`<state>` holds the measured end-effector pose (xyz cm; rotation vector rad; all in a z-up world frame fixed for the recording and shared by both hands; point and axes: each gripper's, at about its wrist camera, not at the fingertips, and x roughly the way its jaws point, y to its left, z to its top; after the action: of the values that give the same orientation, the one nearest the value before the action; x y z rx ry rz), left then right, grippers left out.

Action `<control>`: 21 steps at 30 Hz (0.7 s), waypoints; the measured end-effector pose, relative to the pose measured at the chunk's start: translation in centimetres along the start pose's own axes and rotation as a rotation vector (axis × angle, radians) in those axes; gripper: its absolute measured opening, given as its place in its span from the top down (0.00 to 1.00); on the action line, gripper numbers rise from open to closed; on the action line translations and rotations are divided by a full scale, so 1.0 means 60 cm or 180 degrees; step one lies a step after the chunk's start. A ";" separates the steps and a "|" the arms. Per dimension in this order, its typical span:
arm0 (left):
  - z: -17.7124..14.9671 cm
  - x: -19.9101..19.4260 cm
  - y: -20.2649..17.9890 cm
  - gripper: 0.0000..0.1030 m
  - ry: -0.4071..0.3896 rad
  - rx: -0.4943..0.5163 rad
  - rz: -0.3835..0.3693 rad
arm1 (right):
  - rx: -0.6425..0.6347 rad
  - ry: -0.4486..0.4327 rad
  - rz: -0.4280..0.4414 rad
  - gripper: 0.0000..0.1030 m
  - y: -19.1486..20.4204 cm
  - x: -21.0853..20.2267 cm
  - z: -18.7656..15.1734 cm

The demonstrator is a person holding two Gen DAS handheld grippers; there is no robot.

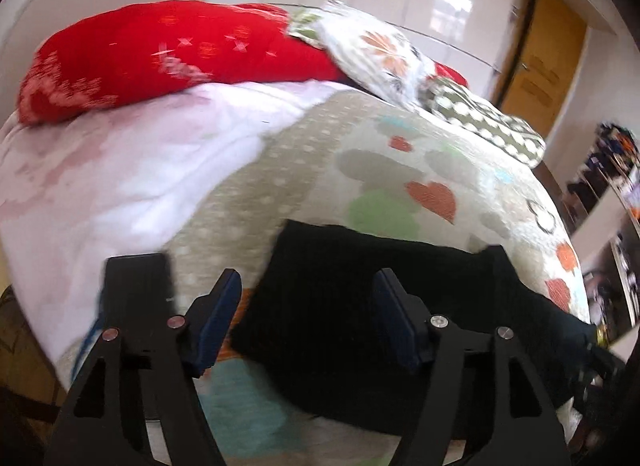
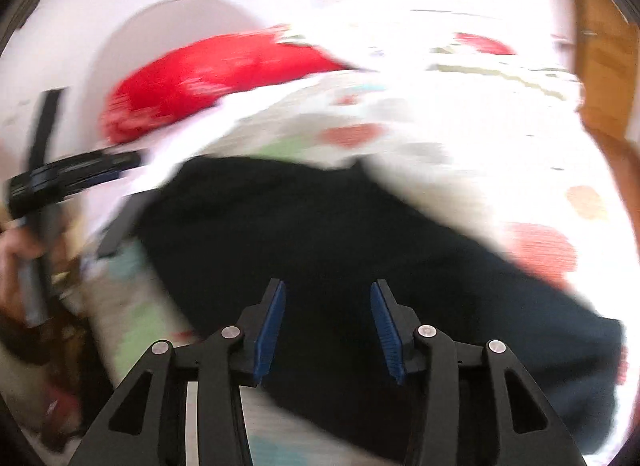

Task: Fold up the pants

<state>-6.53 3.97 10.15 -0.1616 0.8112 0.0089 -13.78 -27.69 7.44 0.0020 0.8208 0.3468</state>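
Note:
Dark, nearly black pants point(image 1: 352, 266) lie folded in a wide block on the patterned bedspread point(image 1: 384, 161), near the bed's front edge. My left gripper point(image 1: 307, 284) hovers over the pants' left end with its jaws apart; nothing is pinched between the blue pads point(image 1: 218, 314). In the blurred right wrist view the pants point(image 2: 320, 217) fill the middle. My right gripper point(image 2: 328, 290) stands open just above them, its pads clear of the cloth. The left gripper point(image 2: 68, 173) shows there at the far left, held by a hand point(image 2: 16, 250).
A red pillow point(image 1: 160, 53) and a floral pillow point(image 1: 376, 53) lie at the head of the bed, beside a white-pink blanket point(image 1: 120, 169). A wooden door point(image 1: 540, 61) and a cluttered shelf point(image 1: 612, 201) stand to the right of the bed.

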 end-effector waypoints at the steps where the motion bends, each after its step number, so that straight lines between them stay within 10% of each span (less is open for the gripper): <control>1: 0.000 0.013 -0.015 0.33 0.0040 0.0059 -0.0044 | 0.0119 -0.0026 -0.0084 0.53 -0.025 -0.002 0.001; 8: -0.007 0.108 -0.068 0.33 0.0388 0.0208 0.0084 | 0.0193 0.0031 0.0032 0.56 -0.052 0.058 0.029; 12: -0.019 0.144 -0.055 0.33 0.0530 0.0157 0.0187 | 0.0222 0.0221 -0.0385 0.57 -0.077 0.092 0.022; 21: -0.024 0.134 -0.061 0.33 0.0441 0.0165 0.0205 | 0.0711 0.0100 -0.0459 0.59 -0.179 0.032 -0.021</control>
<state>-1.76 -0.29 3.85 -0.0877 0.9539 0.0378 -10.24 -37.38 3.76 0.1454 0.8822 0.1184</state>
